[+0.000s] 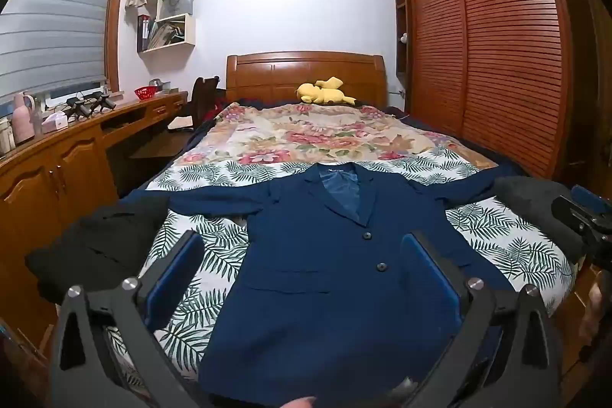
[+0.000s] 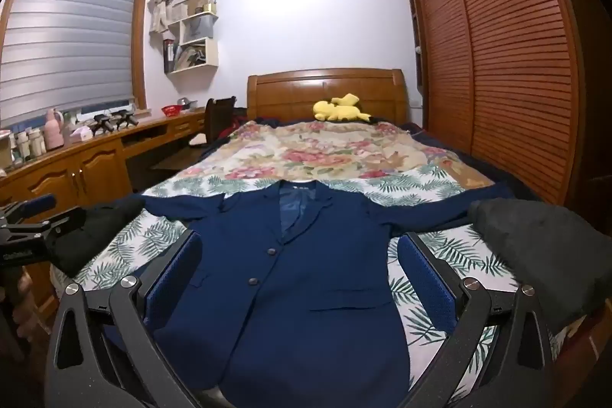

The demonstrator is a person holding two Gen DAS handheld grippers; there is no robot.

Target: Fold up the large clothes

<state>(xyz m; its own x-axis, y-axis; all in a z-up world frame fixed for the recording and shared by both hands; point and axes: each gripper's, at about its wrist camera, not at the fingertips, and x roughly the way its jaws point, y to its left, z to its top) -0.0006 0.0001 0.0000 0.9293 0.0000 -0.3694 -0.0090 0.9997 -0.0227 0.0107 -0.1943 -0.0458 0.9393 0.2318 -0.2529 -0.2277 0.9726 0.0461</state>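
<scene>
Bed (image 1: 214, 174) with clothes laid on it.
I see a navy jacket (image 1: 325, 274) spread flat, dark garments (image 1: 99, 239) at both sides, yellow plush toy (image 1: 325, 92) by headboard.

Both wrist views near bed foot, facing headboard (image 1: 306, 71); share blazer (image 2: 290, 293), bed.

We see the jacket (image 1: 317, 278) lying flat on the near end of the bed (image 1: 508, 243), front up, collar toward the headboard (image 1: 306, 73) and sleeves spread to either side. A folded garment (image 1: 95, 247) sits at the bed's left edge beside the left sleeve, another garment (image 2: 543, 255) at the right edge by the right sleeve. Behind the jacket a blanket (image 1: 317, 136) covers the far half of the bed, and a plush toy (image 1: 325, 92) rests against the headboard. The counter (image 1: 76, 136) runs along the left wall under the window, the wardrobe (image 1: 497, 44) along the right.
</scene>
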